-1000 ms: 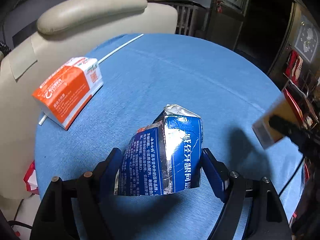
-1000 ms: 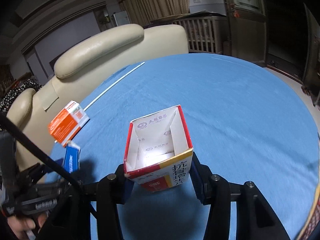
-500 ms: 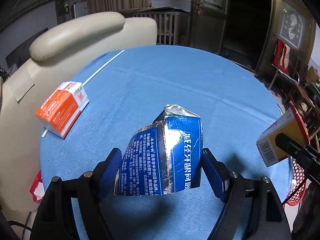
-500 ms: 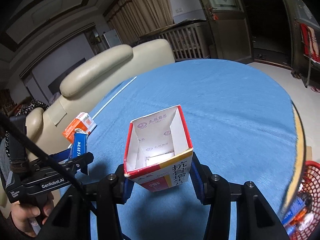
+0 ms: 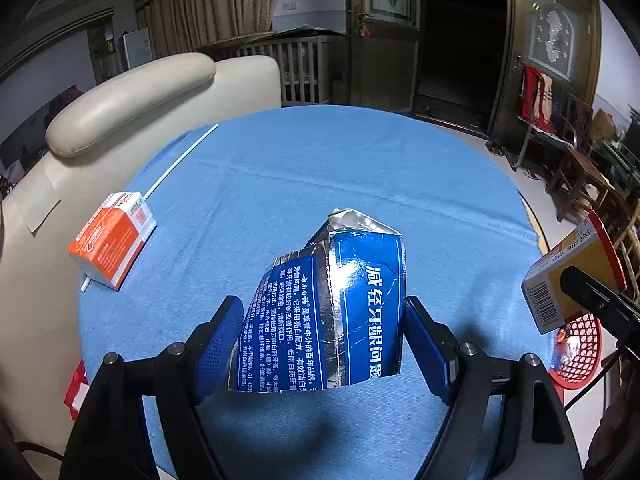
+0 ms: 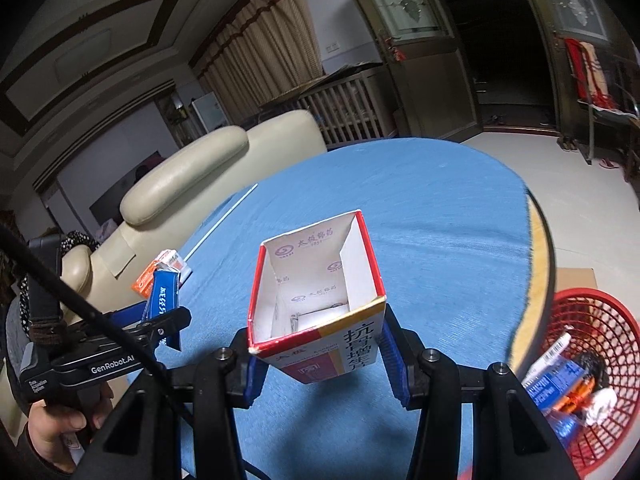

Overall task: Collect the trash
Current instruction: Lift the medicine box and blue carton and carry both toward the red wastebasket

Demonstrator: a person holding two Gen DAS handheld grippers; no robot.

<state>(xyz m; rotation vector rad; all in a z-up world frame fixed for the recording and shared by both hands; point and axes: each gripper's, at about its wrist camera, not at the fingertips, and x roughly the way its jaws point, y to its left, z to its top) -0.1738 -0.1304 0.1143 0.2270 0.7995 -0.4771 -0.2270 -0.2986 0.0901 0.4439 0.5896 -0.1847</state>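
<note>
My left gripper [image 5: 322, 334] is shut on a crumpled blue and silver toothpaste box [image 5: 332, 312], held above the round blue table [image 5: 360, 168]. My right gripper [image 6: 320, 354] is shut on an open red, white and yellow carton [image 6: 316, 292], also above the table; that carton shows at the right edge of the left wrist view [image 5: 568, 276]. An orange and white box [image 5: 110, 244] lies on the table's left side. A red mesh basket [image 6: 600, 308] with several pieces of trash stands on the floor at the right.
A cream leather armchair [image 5: 128, 92] stands against the table's far left. A thin white stick [image 5: 180, 162] lies on the table near the orange box. Chairs and dark cabinets [image 5: 560, 128] stand to the right past the table edge.
Both grippers have lifted and pulled back with their boxes. The table looks smaller and farther, and the red basket has come into view at the right.
</note>
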